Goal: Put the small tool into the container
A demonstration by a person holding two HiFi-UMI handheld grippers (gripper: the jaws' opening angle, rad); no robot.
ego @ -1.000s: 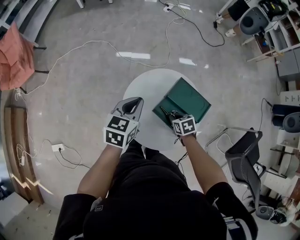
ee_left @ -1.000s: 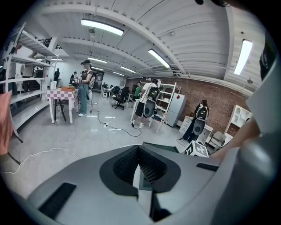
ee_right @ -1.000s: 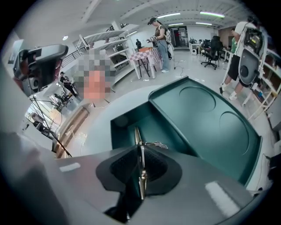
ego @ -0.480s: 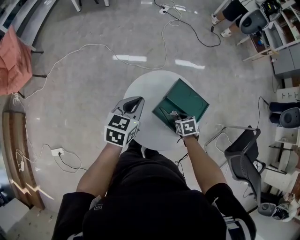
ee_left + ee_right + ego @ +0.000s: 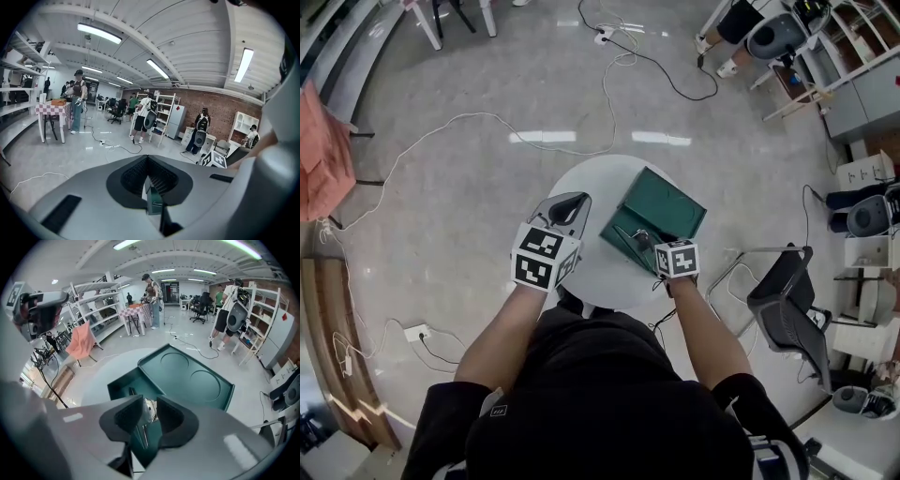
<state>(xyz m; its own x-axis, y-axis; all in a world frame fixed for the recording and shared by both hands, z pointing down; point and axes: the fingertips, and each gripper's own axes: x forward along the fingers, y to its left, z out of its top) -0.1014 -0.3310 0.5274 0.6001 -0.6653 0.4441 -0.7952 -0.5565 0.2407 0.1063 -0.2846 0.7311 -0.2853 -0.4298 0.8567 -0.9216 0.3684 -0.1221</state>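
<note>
A dark green container (image 5: 661, 211) lies on the round white table (image 5: 581, 183), with an open compartment (image 5: 126, 385) beside its flat part with two round hollows (image 5: 187, 378). The small tool (image 5: 146, 420), slim with a pale end, lies inside that compartment. My right gripper (image 5: 645, 238) hovers over the container's near edge. Its jaws stand apart and are closing; the tool shows in the gap between them (image 5: 149, 411) but the pads do not press on it. My left gripper (image 5: 567, 206) rests over the table's left side, jaws together and holding nothing I can make out.
White cables (image 5: 487, 127) trail over the shiny floor beyond the table. A black chair (image 5: 783, 300) stands close on the right, and shelving (image 5: 825, 56) at the far right. A second dark slim piece (image 5: 132, 391) lies in the compartment. Several people stand far off in the hall.
My right gripper has shifted slightly right along the container's near edge. The tool now lies in the compartment. The left gripper has held still; the head view has shifted a little.
</note>
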